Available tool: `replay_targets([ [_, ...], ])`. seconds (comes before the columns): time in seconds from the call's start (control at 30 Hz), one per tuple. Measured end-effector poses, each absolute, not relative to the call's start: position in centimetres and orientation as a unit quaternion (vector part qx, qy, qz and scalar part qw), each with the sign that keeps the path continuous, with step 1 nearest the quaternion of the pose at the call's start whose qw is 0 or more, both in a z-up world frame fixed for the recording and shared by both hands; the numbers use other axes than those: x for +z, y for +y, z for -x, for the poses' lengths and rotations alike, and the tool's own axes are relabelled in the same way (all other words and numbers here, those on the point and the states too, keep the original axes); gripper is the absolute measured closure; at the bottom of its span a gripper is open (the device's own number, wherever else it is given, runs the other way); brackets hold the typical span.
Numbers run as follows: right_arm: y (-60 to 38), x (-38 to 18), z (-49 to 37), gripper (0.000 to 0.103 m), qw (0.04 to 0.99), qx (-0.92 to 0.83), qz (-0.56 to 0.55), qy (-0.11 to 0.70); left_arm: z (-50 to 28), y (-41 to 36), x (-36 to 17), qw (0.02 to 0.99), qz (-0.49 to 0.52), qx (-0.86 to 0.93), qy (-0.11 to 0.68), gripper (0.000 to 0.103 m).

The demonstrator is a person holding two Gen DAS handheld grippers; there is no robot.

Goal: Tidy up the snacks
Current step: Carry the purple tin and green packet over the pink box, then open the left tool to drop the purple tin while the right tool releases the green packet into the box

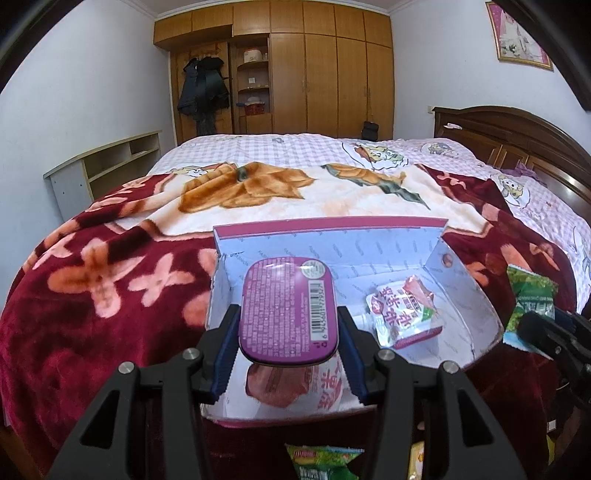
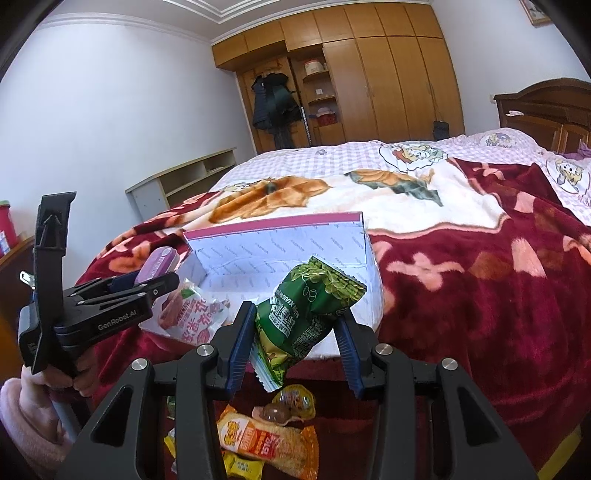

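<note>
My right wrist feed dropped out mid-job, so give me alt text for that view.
The right claw grips a green snack packet above the near edge of an open white box on a red floral blanket. At left, the left claw holds a purple tin; more snacks lie below.

place: home bedroom
bed (image 1: 295, 155): large, fills the middle, pink checked cartoon sheet
blanket (image 1: 92, 295): dark red floral plush, near end of bed
headboard (image 1: 517, 136): dark carved wood, far right
wardrobe (image 1: 332, 74): tall wooden doors along far wall
coats (image 1: 203, 88): hanging dark, left of wardrobe
low shelf unit (image 1: 107, 166): against left wall
framed picture (image 1: 517, 33): right wall
</note>
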State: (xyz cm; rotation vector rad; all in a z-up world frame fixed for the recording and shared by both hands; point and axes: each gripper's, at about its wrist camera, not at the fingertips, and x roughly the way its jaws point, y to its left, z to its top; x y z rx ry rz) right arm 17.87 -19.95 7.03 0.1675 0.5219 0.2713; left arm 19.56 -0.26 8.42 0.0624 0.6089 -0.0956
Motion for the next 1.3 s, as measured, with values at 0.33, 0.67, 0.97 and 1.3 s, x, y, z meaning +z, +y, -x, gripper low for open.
replay_targets([
  [0.33,-19.5,6.9,-19.7,0.059,0.957,0.116,-0.068,0.256,-22.5,-0.7,7.5,0.952,-0.029,-0.042,0.302,0.050],
  [0.67,-18.5,5.9,-22.9,0.059,0.957,0.102,-0.041,0.269,-25.3,-0.5,5.8,0.948,-0.036,-0.024,0.314,0.051],
  [0.97,-18.3,4.0,-25.4,0.059,0.951,0.091,-0.029,0.294,-27.2,0.2,4.0,0.941,-0.026,-0.014,0.337,0.051],
  [1.3,-18.6,2.7,-26.5,0.058,0.944,0.090,-0.036,0.315,-27.4,0.9,3.4,0.936,-0.011,-0.012,0.353,0.041],
])
